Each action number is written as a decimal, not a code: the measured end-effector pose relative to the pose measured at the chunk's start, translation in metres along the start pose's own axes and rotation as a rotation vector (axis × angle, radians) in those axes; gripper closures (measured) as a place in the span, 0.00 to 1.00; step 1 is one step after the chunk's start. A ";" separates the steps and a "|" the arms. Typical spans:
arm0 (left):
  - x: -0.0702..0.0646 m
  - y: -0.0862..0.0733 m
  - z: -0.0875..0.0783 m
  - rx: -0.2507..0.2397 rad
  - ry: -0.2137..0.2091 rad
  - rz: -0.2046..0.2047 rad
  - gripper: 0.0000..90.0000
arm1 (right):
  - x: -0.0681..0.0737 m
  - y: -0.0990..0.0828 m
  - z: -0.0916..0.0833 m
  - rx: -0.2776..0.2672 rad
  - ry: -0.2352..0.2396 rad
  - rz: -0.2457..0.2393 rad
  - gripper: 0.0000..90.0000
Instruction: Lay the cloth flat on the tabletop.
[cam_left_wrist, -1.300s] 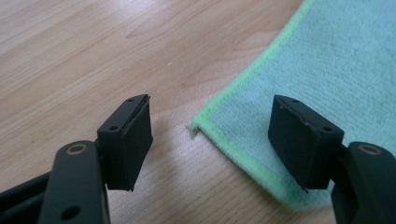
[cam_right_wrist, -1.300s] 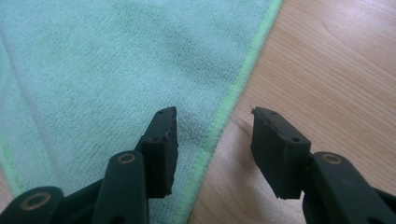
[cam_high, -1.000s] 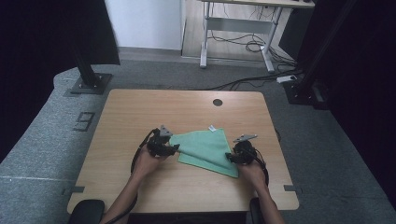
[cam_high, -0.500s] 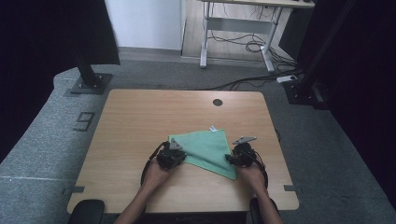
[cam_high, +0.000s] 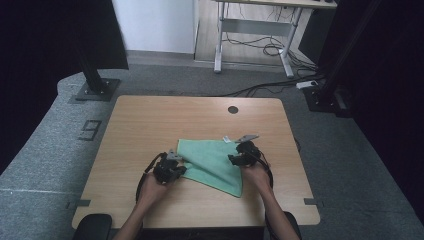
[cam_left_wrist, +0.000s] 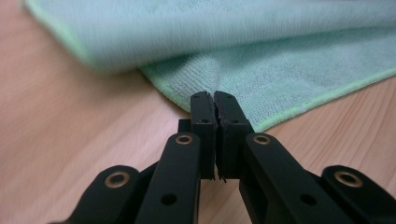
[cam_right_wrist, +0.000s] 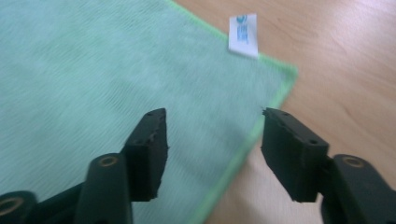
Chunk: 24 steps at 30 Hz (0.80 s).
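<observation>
High view shows the green cloth (cam_high: 212, 162) folded on the wooden table (cam_high: 150, 120), between the left gripper (cam_high: 172, 167) and right gripper (cam_high: 239, 155). Left gripper view shows its jaws pinched on the cloth's edge. Right gripper view reveals jaws that have just been opening, gaping over the hem beside a white label (cam_right_wrist: 243, 34).

High overhead view, two close tongs-mounted views, shared green cloth (cam_high: 212, 165), perhaps.

Wooden table (cam_high: 150, 120), green cloth (cam_high: 212, 162) on it
</observation>
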<state>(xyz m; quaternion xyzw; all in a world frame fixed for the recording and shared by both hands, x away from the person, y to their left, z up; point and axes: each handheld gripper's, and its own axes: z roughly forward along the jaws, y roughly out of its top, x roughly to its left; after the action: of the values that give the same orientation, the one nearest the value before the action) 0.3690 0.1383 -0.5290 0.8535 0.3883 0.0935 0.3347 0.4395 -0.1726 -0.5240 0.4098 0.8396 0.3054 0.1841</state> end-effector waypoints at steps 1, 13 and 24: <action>0.001 -0.003 -0.002 -0.002 0.002 -0.005 0.97 | 0.000 0.003 0.005 0.013 -0.009 -0.004 0.42; 0.008 -0.026 -0.027 -0.035 0.013 -0.025 0.67 | -0.013 -0.003 0.011 0.025 -0.072 0.035 0.38; 0.043 0.020 0.010 -0.082 0.132 -0.072 0.28 | 0.008 -0.034 -0.033 -0.006 -0.045 0.082 0.29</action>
<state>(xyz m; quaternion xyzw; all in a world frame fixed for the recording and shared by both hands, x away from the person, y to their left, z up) 0.4141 0.1547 -0.5282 0.8165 0.4360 0.1532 0.3460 0.3966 -0.1940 -0.5220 0.4499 0.8170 0.3059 0.1914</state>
